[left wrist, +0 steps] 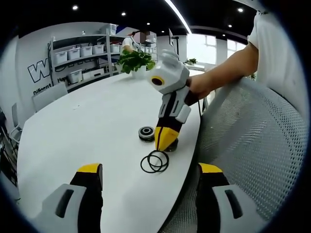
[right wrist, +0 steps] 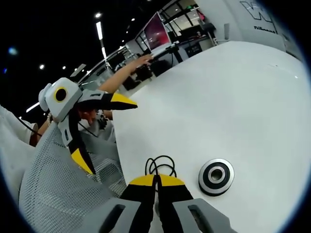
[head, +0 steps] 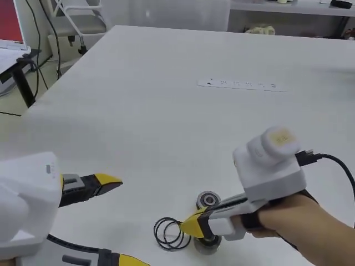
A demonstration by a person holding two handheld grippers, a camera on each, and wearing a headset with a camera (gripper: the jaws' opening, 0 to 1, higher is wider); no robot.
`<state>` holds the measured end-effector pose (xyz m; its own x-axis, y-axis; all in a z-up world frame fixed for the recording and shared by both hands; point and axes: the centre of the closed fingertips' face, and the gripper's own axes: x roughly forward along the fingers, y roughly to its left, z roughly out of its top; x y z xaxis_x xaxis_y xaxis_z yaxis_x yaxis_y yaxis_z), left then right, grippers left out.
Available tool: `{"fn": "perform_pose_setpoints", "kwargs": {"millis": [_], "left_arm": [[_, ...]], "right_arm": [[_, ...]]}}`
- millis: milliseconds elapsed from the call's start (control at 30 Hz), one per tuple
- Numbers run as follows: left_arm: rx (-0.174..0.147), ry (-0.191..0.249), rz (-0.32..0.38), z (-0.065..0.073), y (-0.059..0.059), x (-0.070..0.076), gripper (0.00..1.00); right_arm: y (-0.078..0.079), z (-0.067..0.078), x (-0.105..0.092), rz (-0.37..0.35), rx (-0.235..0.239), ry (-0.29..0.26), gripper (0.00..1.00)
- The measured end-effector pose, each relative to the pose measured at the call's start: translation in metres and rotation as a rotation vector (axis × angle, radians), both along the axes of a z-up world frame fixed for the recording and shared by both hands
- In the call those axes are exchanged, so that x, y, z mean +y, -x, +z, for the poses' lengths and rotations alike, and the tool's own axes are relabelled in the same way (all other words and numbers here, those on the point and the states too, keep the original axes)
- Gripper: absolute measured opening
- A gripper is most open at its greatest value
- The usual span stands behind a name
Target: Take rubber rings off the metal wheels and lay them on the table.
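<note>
Black rubber rings: a few thin loops, overlapped in one loose pile and lying flat on the white table near its front edge. The loops are round, with their planes parallel to the tabletop. In the head view the pile reads about as wide as it is deep and sits just left of the wheels.

Metal wheel: lies on its side with the bore facing straight up. The right gripper view shows a dark band between hub and rim. It sits apart from the rings, just beyond the right gripper's tips.

Second wheel: nearer the table edge and largely covered by the gripper. It lies flat too, as far as it is visible. Whether a ring sits on it, I cannot tell.

Right gripper: held in a hand. Its long axis runs right to left across the head view, angled down, with the yellow tips pointing at the ring pile. The jaws are pressed together. The tips meet the near edge of the rings, but whether a loop is pinched between them cannot be told.

Left gripper: held off the table to the left of the rings and pointing right toward them. The jaws are spread wide. In its own view the ring pile lies ahead, framed between the two jaws.

Power strip: lies farther back on the table, with its long axis left to right. A mesh chair stands against the table edge in the left gripper view.
</note>
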<state>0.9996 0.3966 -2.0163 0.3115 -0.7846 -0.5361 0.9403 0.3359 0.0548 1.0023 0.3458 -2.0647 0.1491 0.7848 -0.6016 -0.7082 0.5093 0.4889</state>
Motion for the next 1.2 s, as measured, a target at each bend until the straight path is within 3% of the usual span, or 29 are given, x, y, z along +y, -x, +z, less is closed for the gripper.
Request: {"fn": "perform_pose_setpoints", "kwargs": {"millis": [333,433,600,933,1200], "left_arm": [[0.004,-0.002,0.001,-0.0011,0.0002,0.0003,0.75],[0.005,-0.002,0.002,-0.0013,0.0000,0.0004,0.75],[0.004,-0.003,0.001,-0.0016,0.0001,0.0003,0.75],[0.000,-0.005,0.006,-0.0013,-0.0007,0.0008,0.75],[-0.001,-0.006,0.004,-0.0012,-0.0003,0.0007,0.75]], "right_arm": [[0.0003,-0.0039,0.0012,0.016,-0.018,0.022,0.00],[0.0006,-0.0031,0.0022,0.016,-0.014,0.017,0.03],[-0.0014,-0.0033,0.0010,0.028,-0.047,0.043,0.07],[-0.0046,-0.0041,-0.0022,0.017,-0.050,0.051,0.12],[-0.0077,0.0054,-0.0009,0.002,-0.046,0.008,0.14]]}}
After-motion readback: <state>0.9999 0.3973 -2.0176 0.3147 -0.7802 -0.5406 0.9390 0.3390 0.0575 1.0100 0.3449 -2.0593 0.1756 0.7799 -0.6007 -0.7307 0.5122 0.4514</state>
